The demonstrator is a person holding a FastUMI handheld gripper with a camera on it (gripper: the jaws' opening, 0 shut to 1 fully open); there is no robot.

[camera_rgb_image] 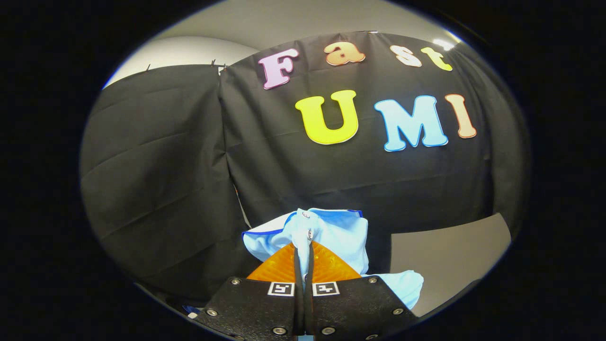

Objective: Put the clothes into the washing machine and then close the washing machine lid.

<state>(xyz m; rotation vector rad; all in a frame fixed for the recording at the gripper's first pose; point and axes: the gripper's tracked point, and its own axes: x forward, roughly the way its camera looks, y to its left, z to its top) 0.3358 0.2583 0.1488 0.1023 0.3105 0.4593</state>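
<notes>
We see the light blue cloth garment with darker blue trim [338, 232] bunched up and lifted, hanging against the black cloth wall. A fold of it is pinched at the tips of the two orange ribbed fingers [274, 270], which stand pressed close together with only that fold between them. Above the fingertips the fabric rises in a crumpled peak, where we make out a small button or snap. The dark blue edging runs along the upper hem and along the side left of the fingers. Right of the fingers, more of the pale cloth drapes down in a loose, rounded fold.
</notes>
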